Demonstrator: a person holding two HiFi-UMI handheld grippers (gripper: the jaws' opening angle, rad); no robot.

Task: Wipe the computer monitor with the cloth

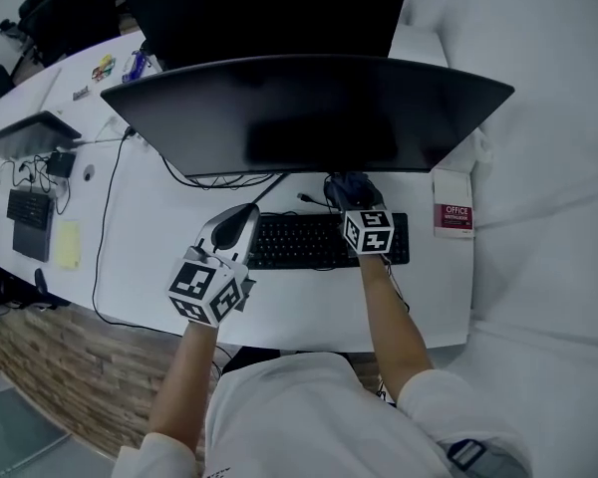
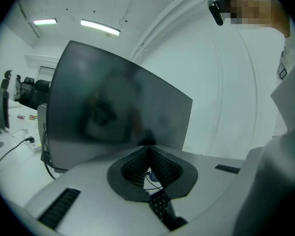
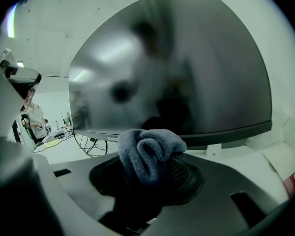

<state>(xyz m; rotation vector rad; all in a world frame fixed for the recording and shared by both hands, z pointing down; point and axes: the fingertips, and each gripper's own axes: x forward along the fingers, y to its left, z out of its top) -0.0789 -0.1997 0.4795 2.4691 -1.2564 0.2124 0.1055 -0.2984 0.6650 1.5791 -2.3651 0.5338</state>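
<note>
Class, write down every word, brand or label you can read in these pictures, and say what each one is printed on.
"OFFICE": on the red and white booklet lying right of the keyboard; the smaller lines under it are too small to read.
Brand mark on the monitor, lower bezel: too blurred to read.
Stickers at the far left: unreadable.
Keyboard key legends: too small to read.

Even, cool office light from 2 ceiling strip lamps [image 2: 101, 27]; soft glare and blurred reflections smear the dark monitor [image 3: 177, 68]. Both gripper views bend strongly toward black rounded corners
</note>
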